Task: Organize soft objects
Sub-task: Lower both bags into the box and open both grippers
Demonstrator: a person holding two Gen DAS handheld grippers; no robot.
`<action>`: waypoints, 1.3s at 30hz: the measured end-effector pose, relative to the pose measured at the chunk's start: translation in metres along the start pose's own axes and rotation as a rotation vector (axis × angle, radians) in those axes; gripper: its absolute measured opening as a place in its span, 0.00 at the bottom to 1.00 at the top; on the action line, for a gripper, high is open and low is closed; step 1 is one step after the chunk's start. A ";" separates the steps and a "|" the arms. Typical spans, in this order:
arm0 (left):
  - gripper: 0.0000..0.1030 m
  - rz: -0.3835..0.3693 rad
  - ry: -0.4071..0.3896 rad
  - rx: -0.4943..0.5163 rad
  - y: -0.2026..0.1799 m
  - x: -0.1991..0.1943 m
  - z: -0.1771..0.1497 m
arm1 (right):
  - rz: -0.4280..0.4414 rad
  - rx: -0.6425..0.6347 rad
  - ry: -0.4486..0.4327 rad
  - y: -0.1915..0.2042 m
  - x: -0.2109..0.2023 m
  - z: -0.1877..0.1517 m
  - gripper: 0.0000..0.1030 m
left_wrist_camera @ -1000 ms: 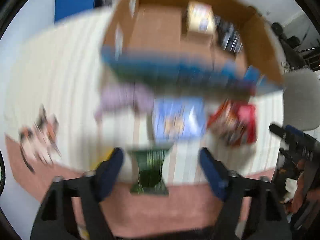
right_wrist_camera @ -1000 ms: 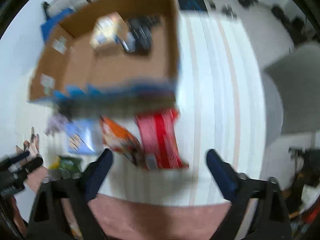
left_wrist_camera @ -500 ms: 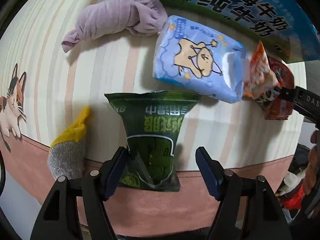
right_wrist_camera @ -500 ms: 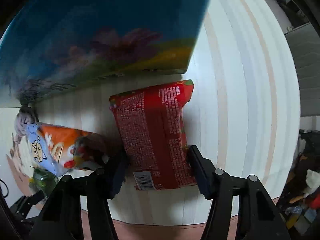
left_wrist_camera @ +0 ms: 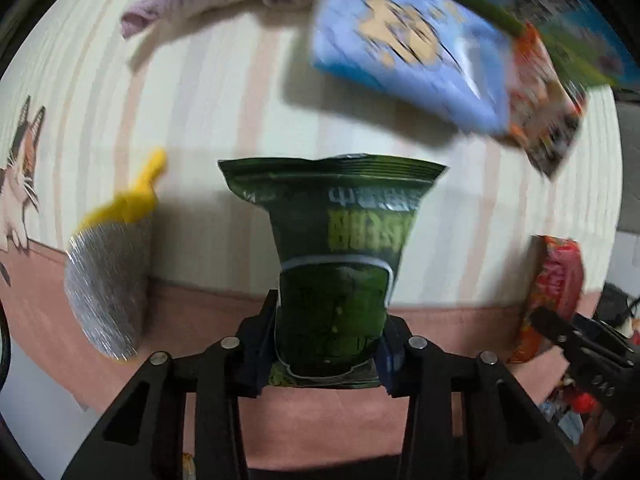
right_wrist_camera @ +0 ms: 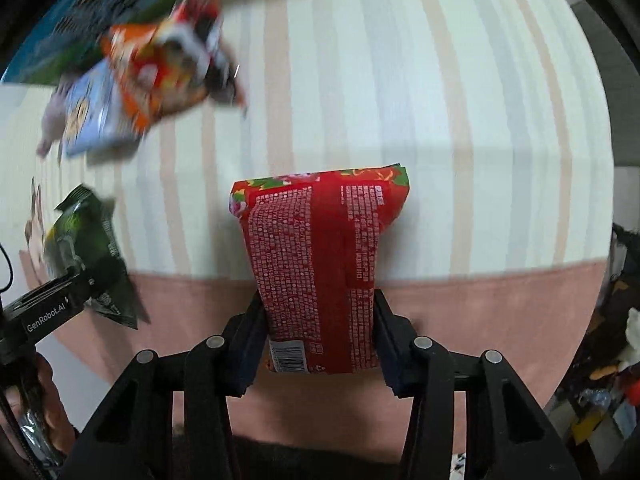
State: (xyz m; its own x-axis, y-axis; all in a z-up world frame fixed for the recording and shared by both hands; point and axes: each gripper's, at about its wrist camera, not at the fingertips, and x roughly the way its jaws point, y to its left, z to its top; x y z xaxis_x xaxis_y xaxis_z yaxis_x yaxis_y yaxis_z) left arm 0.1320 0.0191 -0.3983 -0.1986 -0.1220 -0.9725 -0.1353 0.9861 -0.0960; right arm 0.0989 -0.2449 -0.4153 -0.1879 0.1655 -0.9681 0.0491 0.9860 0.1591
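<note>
Grasp step in hand — left gripper (left_wrist_camera: 326, 354) clamped on the green packet (left_wrist_camera: 340, 264), right gripper (right_wrist_camera: 318, 344) closing onto the red packet (right_wrist_camera: 320, 264), both at the striped cloth's (right_wrist_camera: 400, 100) near edge — next, probably a lift toward the box.

both claws now around green packet (left_wrist_camera: 336, 280), red packet (right_wrist_camera: 320, 280)

Both wrist fisheyes look steeply down along their fingers, close above the striped tablecloth (left_wrist_camera: 248, 92). Left view centres the green packet (left_wrist_camera: 340, 264); right view centres the red packet (right_wrist_camera: 320, 264). Shared: each packet also shows at the other view's edge, plus the blue packet (left_wrist_camera: 404, 52) and orange packet (right_wrist_camera: 160, 68).
</note>
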 end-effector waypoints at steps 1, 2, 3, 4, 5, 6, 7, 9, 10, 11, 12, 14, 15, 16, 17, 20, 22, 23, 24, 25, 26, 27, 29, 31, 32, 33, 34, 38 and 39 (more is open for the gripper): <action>0.37 -0.003 0.005 0.007 -0.003 0.001 -0.005 | 0.002 -0.001 -0.002 0.001 0.000 -0.004 0.50; 0.37 -0.001 0.008 0.011 -0.006 0.003 -0.009 | -0.005 -0.004 -0.008 0.002 0.001 -0.009 0.50; 0.38 0.004 0.010 0.011 -0.009 0.006 -0.013 | -0.013 -0.006 -0.012 0.005 0.003 -0.010 0.51; 0.39 0.011 0.019 0.014 -0.011 0.011 -0.016 | -0.021 -0.003 -0.012 0.005 0.005 -0.011 0.52; 0.40 0.021 0.024 0.016 -0.015 0.014 -0.017 | -0.025 0.003 -0.006 0.008 0.006 -0.006 0.54; 0.40 0.034 0.017 0.021 -0.018 0.016 -0.018 | -0.027 0.008 -0.003 0.009 0.006 -0.001 0.55; 0.39 0.043 0.013 0.028 -0.021 0.016 -0.019 | -0.031 0.009 -0.005 0.009 0.005 0.001 0.55; 0.37 0.055 0.009 0.045 -0.029 0.019 -0.021 | -0.044 0.001 -0.024 0.013 0.007 0.002 0.54; 0.35 0.056 0.001 0.051 -0.033 0.018 -0.023 | -0.045 0.000 -0.033 0.013 0.005 0.005 0.53; 0.35 0.057 -0.004 0.057 -0.036 0.016 -0.024 | -0.046 -0.001 -0.037 0.015 0.004 0.004 0.49; 0.34 0.059 -0.015 0.064 -0.040 0.011 -0.026 | -0.042 -0.001 -0.037 0.013 -0.002 0.005 0.47; 0.34 0.041 -0.044 0.078 -0.053 -0.009 -0.036 | 0.006 0.003 -0.042 0.026 -0.013 0.002 0.46; 0.34 0.021 -0.069 0.086 -0.059 -0.024 -0.037 | 0.035 0.002 -0.052 0.029 -0.026 -0.002 0.46; 0.34 0.007 -0.092 0.092 -0.063 -0.039 -0.037 | 0.072 -0.006 -0.080 0.034 -0.050 -0.002 0.46; 0.34 -0.009 -0.120 0.100 -0.069 -0.057 -0.036 | 0.098 -0.015 -0.109 0.037 -0.073 -0.001 0.46; 0.34 -0.062 -0.221 0.123 -0.082 -0.122 -0.022 | 0.171 -0.049 -0.219 0.051 -0.146 0.012 0.46; 0.34 -0.084 -0.278 0.149 -0.096 -0.166 0.000 | 0.195 -0.065 -0.276 0.058 -0.187 0.027 0.46; 0.34 -0.090 -0.298 0.156 -0.097 -0.183 0.013 | 0.205 -0.072 -0.311 0.063 -0.212 0.041 0.46; 0.34 -0.082 -0.319 0.160 -0.095 -0.200 0.031 | 0.198 -0.081 -0.333 0.067 -0.226 0.052 0.46; 0.34 -0.070 -0.341 0.167 -0.088 -0.214 0.051 | 0.183 -0.089 -0.355 0.073 -0.237 0.063 0.46; 0.34 -0.061 -0.355 0.170 -0.082 -0.229 0.075 | 0.161 -0.093 -0.379 0.078 -0.249 0.082 0.46; 0.34 -0.037 -0.374 0.172 -0.081 -0.240 0.098 | 0.150 -0.093 -0.384 0.082 -0.254 0.093 0.46; 0.34 -0.006 -0.379 0.169 -0.071 -0.248 0.136 | 0.128 -0.080 -0.375 0.090 -0.257 0.128 0.46; 0.34 0.004 -0.357 0.157 -0.066 -0.246 0.176 | 0.112 -0.067 -0.352 0.094 -0.250 0.156 0.46; 0.34 0.011 -0.341 0.156 -0.065 -0.241 0.192 | 0.093 -0.057 -0.331 0.098 -0.240 0.172 0.46; 0.34 0.020 -0.324 0.155 -0.064 -0.234 0.213 | 0.082 -0.054 -0.317 0.100 -0.233 0.182 0.46; 0.34 0.026 -0.308 0.151 -0.063 -0.228 0.228 | 0.072 -0.047 -0.302 0.102 -0.226 0.195 0.46; 0.34 0.043 -0.228 0.153 -0.067 -0.207 0.281 | 0.026 -0.031 -0.230 0.100 -0.191 0.232 0.46; 0.34 0.039 -0.202 0.151 -0.069 -0.198 0.289 | 0.019 -0.029 -0.218 0.099 -0.184 0.238 0.46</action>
State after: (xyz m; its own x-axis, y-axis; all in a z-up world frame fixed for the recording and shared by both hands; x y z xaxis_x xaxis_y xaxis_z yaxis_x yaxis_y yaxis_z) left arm 0.4616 0.0080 -0.2602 -0.0005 -0.0731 -0.9973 0.0182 0.9972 -0.0731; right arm 0.3721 -0.1815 -0.2674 0.0294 0.1793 -0.9834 0.0218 0.9834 0.1800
